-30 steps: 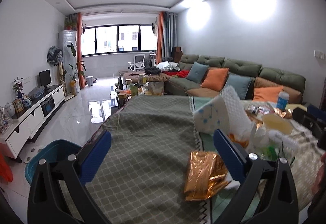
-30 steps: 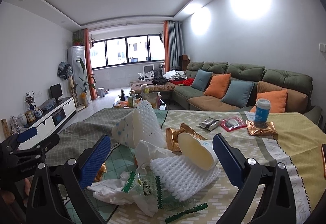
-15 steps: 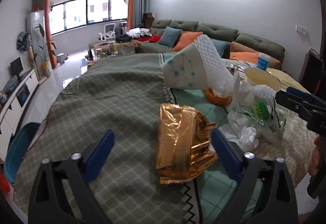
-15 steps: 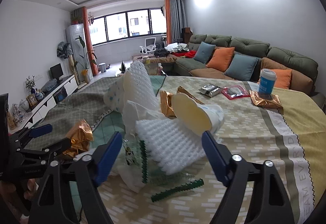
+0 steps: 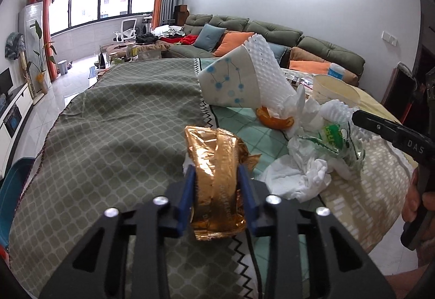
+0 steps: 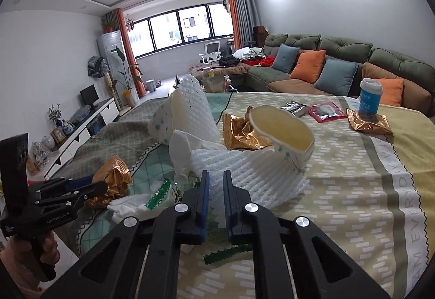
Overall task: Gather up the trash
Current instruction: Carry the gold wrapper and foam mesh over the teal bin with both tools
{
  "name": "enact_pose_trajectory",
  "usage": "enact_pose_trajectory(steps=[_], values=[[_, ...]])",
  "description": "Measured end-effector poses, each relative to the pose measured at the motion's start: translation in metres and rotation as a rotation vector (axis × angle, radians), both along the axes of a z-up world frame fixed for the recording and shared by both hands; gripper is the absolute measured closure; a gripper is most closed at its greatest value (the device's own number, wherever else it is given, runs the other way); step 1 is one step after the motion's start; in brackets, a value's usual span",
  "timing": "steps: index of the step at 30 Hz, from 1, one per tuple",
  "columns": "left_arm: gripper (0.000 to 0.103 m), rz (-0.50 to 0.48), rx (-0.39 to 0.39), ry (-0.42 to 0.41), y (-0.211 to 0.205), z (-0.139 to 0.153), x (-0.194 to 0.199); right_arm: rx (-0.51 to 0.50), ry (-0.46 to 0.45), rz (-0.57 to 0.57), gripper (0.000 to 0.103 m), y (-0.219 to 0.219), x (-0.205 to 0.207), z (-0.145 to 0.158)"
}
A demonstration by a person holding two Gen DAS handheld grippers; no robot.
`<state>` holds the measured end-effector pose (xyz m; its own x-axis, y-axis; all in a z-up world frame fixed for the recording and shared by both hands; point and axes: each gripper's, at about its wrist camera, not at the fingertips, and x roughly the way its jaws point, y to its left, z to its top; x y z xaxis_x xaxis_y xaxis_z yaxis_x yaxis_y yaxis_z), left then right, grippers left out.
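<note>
My left gripper [image 5: 216, 176] is shut on a crumpled gold foil wrapper [image 5: 217, 163] lying on the cloth-covered table [image 5: 108, 136]; the wrapper also shows in the right wrist view [image 6: 112, 174]. My right gripper [image 6: 216, 179] is closed on the white foam fruit net [image 6: 252, 176] in the trash pile. The pile holds a white paper cup with blue dots [image 5: 231, 81], crumpled tissue [image 5: 301, 176], a clear bag with green print [image 5: 334, 136], orange peel [image 5: 274, 119] and a second cup [image 6: 282, 133].
A blue bin [image 5: 13, 195] stands on the floor left of the table. Farther on the table are another gold wrapper [image 6: 244, 130], a blue-sleeved cup [image 6: 370, 98] on a gold packet, and small sachets [image 6: 323, 111]. A green sofa [image 6: 339, 65] lies beyond.
Both grippers dropped toward the table and closed: the left onto the gold wrapper, the right onto the foam net. Both were wide open before.
</note>
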<state>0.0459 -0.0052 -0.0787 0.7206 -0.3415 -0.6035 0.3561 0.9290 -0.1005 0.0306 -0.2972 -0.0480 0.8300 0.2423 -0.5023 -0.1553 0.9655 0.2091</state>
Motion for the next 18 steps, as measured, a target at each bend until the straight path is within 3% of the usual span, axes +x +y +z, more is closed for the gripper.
enact_pose_trajectory(steps=[11, 18], values=[[0.075, 0.017, -0.075, -0.028, 0.029, 0.021, -0.009, 0.075, -0.074, 0.060, 0.094, 0.000, -0.008, 0.031], [0.075, 0.067, -0.095, -0.070, 0.056, 0.039, -0.020, 0.135, -0.128, 0.187, 0.094, 0.022, -0.010, 0.056]])
